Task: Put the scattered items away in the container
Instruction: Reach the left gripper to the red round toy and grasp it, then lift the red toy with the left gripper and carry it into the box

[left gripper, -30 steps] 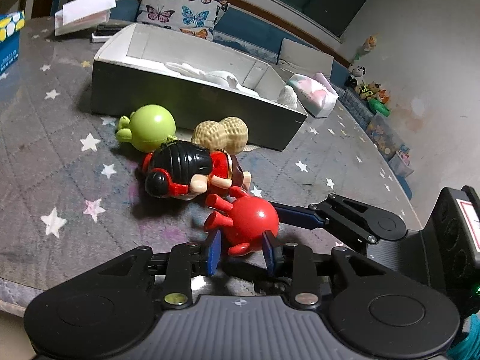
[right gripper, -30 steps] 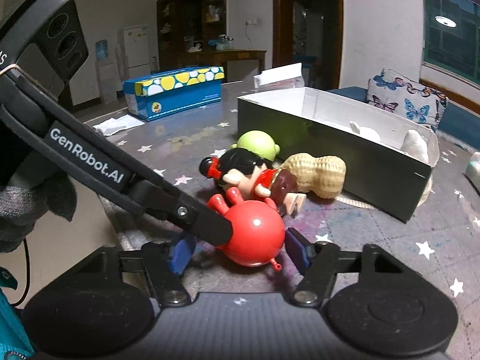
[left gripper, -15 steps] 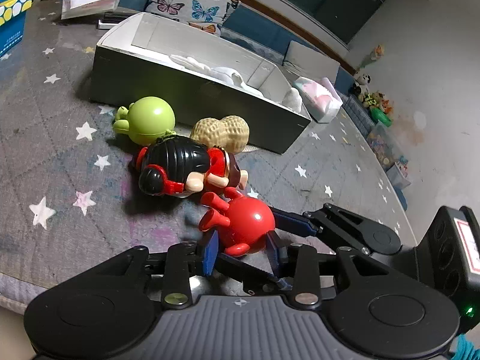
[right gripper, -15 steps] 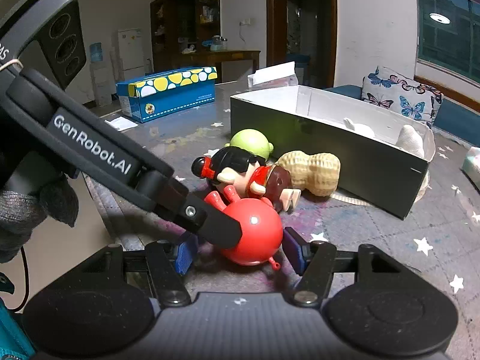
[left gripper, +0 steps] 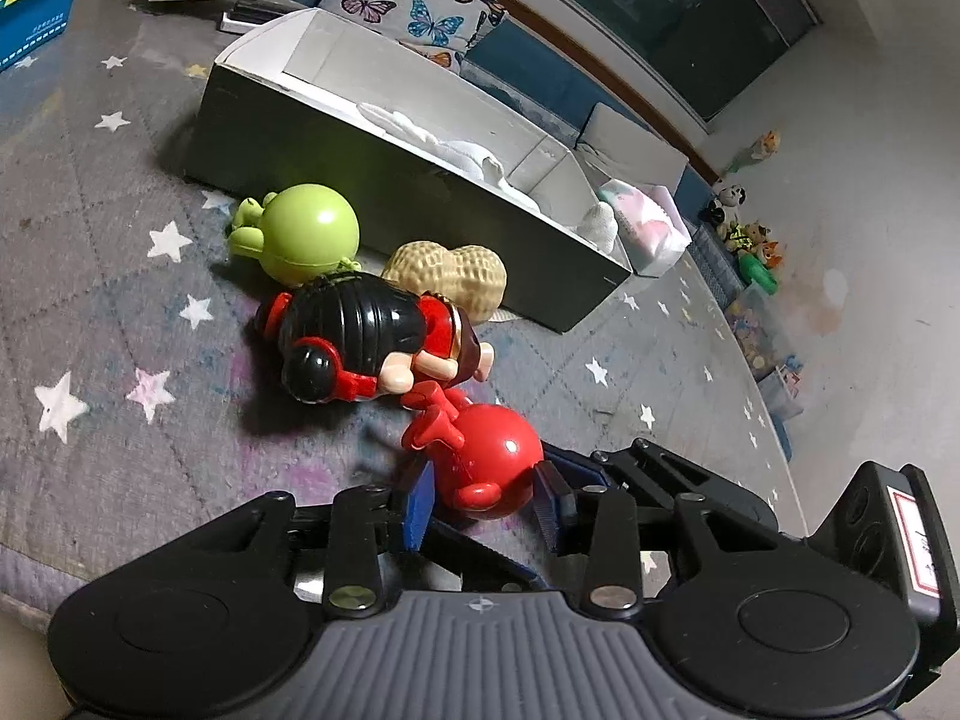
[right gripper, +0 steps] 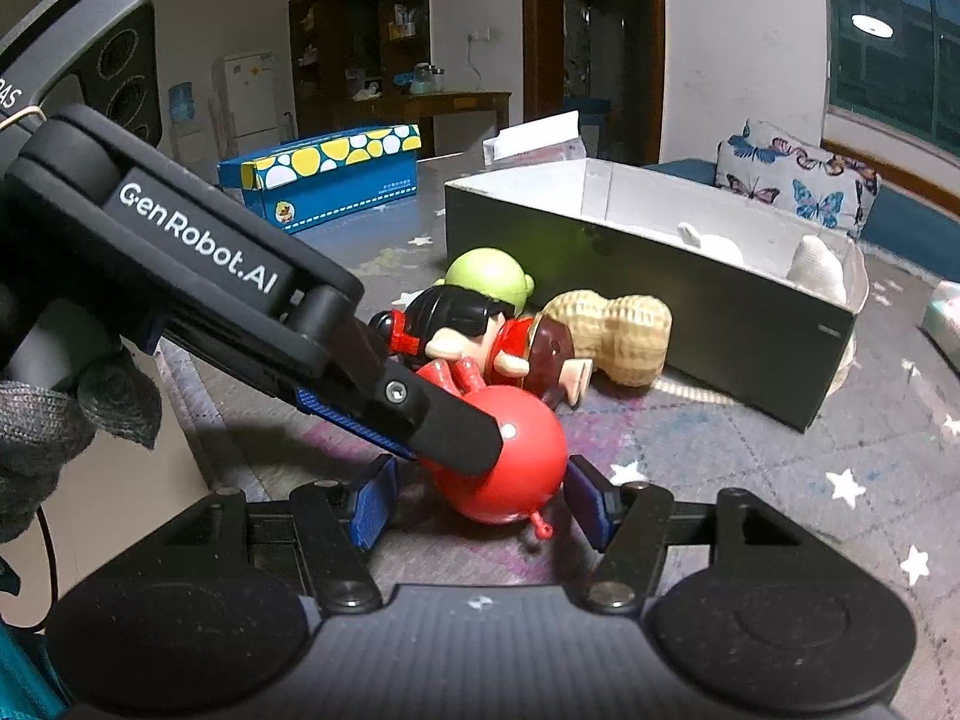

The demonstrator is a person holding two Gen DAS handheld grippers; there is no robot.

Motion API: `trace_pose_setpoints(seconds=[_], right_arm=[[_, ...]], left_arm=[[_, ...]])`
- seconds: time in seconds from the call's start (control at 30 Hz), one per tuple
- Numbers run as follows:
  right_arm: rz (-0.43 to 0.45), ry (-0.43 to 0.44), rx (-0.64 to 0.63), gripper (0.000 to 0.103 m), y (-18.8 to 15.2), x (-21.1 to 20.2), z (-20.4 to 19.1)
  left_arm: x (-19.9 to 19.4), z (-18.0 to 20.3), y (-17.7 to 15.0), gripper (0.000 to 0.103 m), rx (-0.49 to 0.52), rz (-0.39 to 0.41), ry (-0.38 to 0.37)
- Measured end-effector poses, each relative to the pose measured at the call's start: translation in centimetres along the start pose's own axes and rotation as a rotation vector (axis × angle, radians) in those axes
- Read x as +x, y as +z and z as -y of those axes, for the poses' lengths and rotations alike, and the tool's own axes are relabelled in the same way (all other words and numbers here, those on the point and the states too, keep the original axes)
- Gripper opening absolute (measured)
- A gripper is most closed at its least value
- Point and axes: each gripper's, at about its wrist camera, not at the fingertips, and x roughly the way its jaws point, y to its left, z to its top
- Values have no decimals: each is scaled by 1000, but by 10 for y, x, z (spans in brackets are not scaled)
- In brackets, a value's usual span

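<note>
The round red plastic toy (left gripper: 489, 459) sits between both parted grippers, left gripper (left gripper: 483, 498) and right gripper (right gripper: 480, 501), neither visibly clamped.

red ball toy (left gripper: 495, 462): glossy smooth plastic | peanut (left gripper: 459, 276): matt, ribbed | table cover (left gripper: 90, 312): quilted cloth | box (right gripper: 660, 282): matt card
</note>
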Motion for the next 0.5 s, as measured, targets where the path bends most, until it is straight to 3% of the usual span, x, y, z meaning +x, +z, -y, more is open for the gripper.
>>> trace_pose_setpoints(seconds=[0.37, 0.5], right_arm=[[21, -13, -11, 63, 6, 1, 1], [25, -12, -9, 58, 7, 2, 1]], left_arm=[[-1, -8, 6, 39, -53, 14, -16], [2, -8, 8, 39, -65, 17, -17]])
